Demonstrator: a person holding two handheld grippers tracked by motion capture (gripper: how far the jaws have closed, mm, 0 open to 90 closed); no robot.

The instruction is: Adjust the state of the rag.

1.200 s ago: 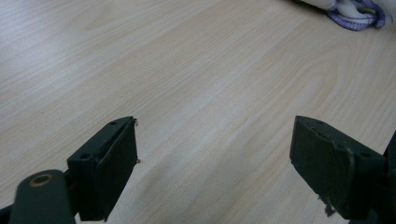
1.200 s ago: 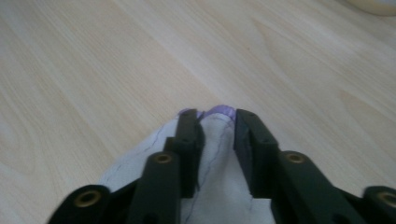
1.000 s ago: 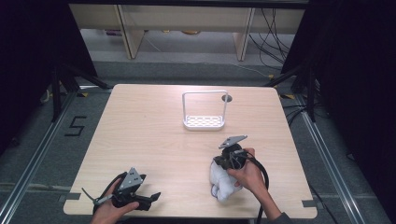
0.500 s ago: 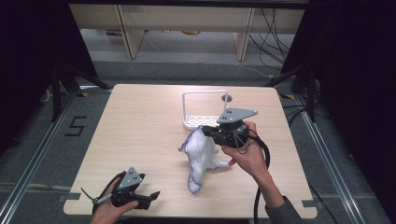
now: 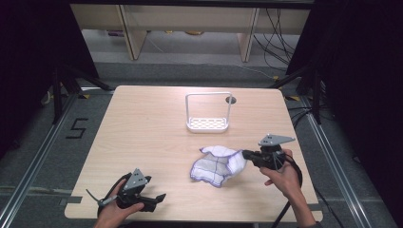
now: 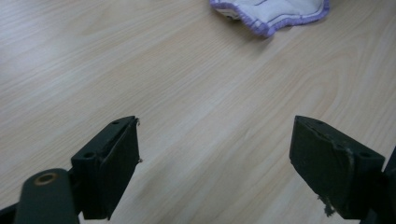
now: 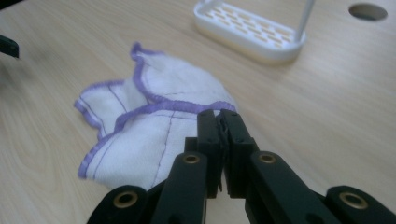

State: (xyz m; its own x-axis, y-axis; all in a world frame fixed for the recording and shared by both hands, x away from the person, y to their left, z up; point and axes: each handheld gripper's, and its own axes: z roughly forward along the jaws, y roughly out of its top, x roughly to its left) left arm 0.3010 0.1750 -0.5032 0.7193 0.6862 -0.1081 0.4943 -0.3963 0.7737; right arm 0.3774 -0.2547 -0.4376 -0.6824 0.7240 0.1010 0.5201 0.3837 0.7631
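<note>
The cloth [image 5: 217, 165] lies rumpled on the tabletop [image 5: 142, 128] because the right tool [image 5: 248, 155], clenched, pinches its edge to drag it flat, while the left tool [image 5: 154, 199] waits released.

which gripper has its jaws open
The left gripper, near the table's front edge: its jaws stand wide apart over bare wood. The right gripper is shut on the cloth.

Light wood-grain tabletop [image 5: 142, 128], white cloth with purple edging [image 5: 216, 165] lying crumpled right of centre, white slotted rack with a tall wire loop [image 5: 207, 122] standing toward the far edge, small round hole [image 5: 231, 100] just behind it
</note>
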